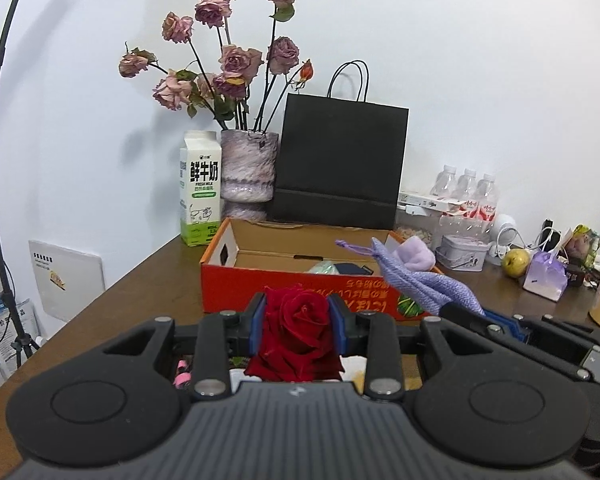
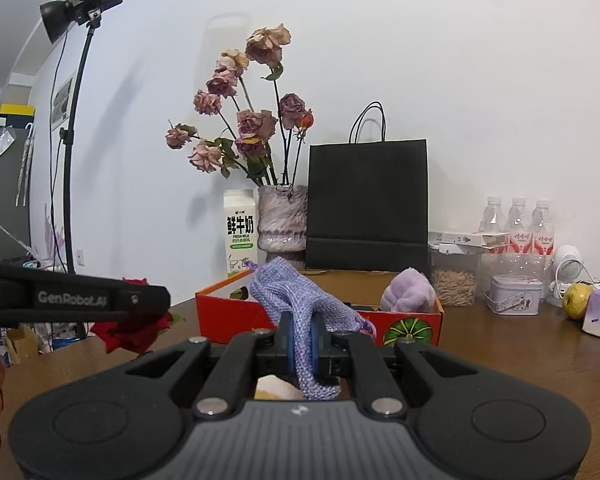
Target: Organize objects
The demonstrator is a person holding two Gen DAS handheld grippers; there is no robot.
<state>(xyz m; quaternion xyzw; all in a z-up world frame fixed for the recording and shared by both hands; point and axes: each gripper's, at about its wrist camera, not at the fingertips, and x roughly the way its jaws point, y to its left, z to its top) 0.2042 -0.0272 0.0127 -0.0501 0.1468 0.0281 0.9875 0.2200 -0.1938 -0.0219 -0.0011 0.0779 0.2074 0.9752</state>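
A red rose [image 1: 300, 332] sits between the blue pads of my left gripper [image 1: 299, 320], which is shut on it just in front of the orange cardboard box [image 1: 236, 280]. From the right wrist view the same rose [image 2: 134, 330] hangs under the left gripper's arm at the left. My right gripper [image 2: 302, 340] is shut on a lavender knitted drawstring pouch [image 2: 300, 304], held up before the box [image 2: 228, 316]. In the left wrist view the pouch [image 1: 424, 280] juts over the box's right front corner. A purple plush item [image 2: 408, 296] rests in the box's right end.
Behind the box stand a milk carton [image 1: 200, 188], a vase of dried roses [image 1: 250, 166] and a black paper bag [image 1: 338, 168]. To the right lie water bottles [image 1: 466, 192], a tin [image 1: 462, 252], a pear [image 1: 516, 263] and a small purple box [image 1: 544, 276]. A light stand [image 2: 70, 152] rises left.
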